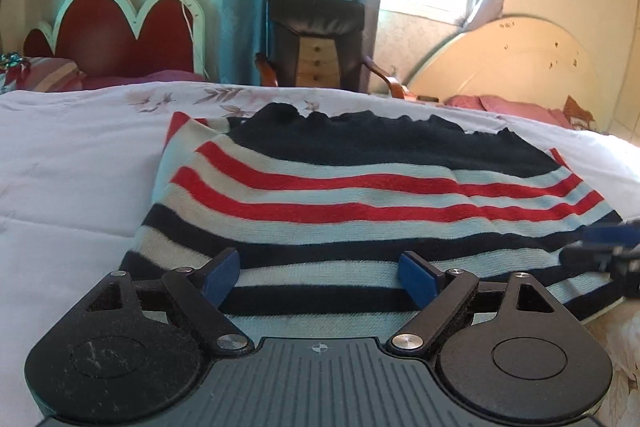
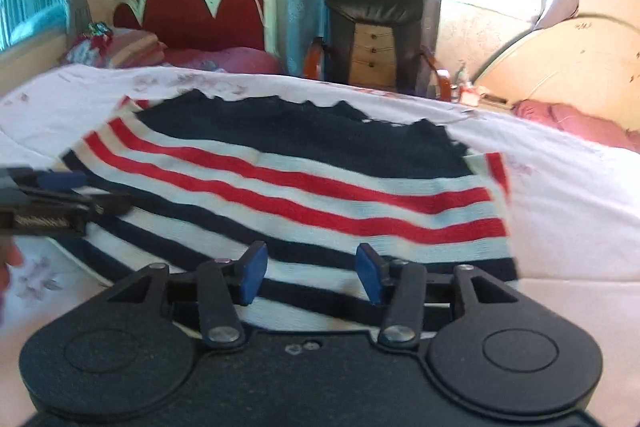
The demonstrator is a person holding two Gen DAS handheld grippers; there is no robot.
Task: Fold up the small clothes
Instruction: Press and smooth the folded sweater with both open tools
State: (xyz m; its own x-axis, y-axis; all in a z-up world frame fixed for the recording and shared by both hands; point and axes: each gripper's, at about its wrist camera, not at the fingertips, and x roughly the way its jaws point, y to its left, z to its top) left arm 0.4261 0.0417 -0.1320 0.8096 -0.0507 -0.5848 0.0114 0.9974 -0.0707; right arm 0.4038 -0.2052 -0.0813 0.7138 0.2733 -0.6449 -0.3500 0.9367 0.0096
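Note:
A small knitted sweater [image 1: 360,195] with navy, red and pale stripes lies flat on the white bed cover [image 1: 72,187]; it also shows in the right wrist view [image 2: 304,187]. My left gripper [image 1: 320,277] is open, its blue pads over the sweater's near hem on the left side. My right gripper [image 2: 312,273] is open over the near hem toward the right side. The right gripper shows at the right edge of the left wrist view [image 1: 604,251], and the left gripper at the left edge of the right wrist view [image 2: 52,195]. Neither holds cloth.
The white floral bed cover [image 2: 580,227] spreads on all sides. Behind it stand a red headboard [image 1: 120,31], a dark armchair [image 1: 316,39] with a small wooden drawer unit, and a cream headboard [image 1: 512,67] with pink pillows.

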